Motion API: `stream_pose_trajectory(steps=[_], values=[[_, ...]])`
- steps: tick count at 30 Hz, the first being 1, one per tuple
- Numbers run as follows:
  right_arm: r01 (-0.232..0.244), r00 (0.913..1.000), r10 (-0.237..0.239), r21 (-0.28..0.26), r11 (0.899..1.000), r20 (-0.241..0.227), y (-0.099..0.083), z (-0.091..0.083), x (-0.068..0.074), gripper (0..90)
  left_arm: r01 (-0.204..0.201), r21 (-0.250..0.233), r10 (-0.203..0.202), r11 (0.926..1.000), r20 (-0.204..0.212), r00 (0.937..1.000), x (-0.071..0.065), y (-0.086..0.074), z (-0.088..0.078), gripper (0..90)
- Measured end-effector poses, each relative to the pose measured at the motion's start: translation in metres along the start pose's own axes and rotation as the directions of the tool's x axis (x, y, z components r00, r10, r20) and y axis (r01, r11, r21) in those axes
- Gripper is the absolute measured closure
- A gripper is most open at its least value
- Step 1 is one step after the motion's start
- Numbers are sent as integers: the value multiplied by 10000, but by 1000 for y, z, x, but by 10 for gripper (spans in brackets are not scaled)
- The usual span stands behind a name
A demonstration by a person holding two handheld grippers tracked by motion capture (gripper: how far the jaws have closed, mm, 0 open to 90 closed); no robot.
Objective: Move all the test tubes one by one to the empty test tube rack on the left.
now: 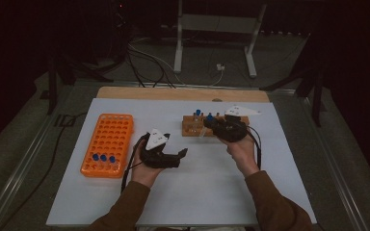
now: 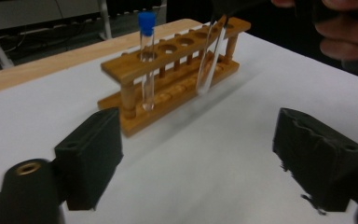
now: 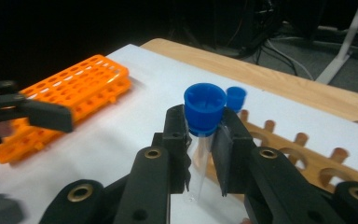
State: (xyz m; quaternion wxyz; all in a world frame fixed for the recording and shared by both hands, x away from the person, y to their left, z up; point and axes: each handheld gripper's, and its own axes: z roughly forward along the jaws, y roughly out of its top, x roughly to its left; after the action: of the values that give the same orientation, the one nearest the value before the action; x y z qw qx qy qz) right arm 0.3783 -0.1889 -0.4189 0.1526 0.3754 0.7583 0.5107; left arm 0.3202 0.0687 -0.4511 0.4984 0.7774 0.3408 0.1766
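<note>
Dark room all round, with cables and a pale metal stand's feet on the grey floor at the top of the high view. My white table sheet point(image 1: 192, 192) covers most of the frame, with a strip of bare wood along its far edge. I can read no brand, label or writing on anything.

My right gripper point(image 3: 200, 154) is clamped just under the blue cap of a clear test tube point(image 3: 204, 116). In my right gripper view the tube stands nearly upright, cap up, at frame centre; in the left gripper view it leans, its rounded bottom hanging in front of the wooden rack point(image 2: 168, 79), upper middle. Whether it touches the rack I cannot tell. One more blue-capped tube point(image 2: 146, 56) stands upright in a hole of that rack.

My left gripper point(image 2: 200, 163) has its fingers apart, nothing between them, above bare sheet at the lower middle of the high view. An orange rack point(image 1: 108, 144) lies at left, with three blue-capped tubes in its near end.
</note>
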Motion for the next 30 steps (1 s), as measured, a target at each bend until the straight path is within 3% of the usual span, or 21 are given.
stream_pose_trajectory(steps=[3,8,13,19,30], values=[[-19,9999,20,59,10000,-149,-1,2,4,763,-22,62,22,10000,12,10000,-1,6,10,217],[-24,9987,32,161,9999,-515,-2,4,12,763,-77,89,80,9999,-324,9994,-4,8,23,299],[-6,9974,24,257,9997,-722,-1,8,21,763,20,21,-20,10000,-394,9992,-5,10,34,435],[114,9956,-71,448,9989,-939,-1,15,31,762,-139,-325,128,9994,-337,9993,-7,12,36,610],[48,9934,11,510,9987,-1145,-1,21,38,762,-400,-221,395,9990,-197,9990,-6,12,35,771]])
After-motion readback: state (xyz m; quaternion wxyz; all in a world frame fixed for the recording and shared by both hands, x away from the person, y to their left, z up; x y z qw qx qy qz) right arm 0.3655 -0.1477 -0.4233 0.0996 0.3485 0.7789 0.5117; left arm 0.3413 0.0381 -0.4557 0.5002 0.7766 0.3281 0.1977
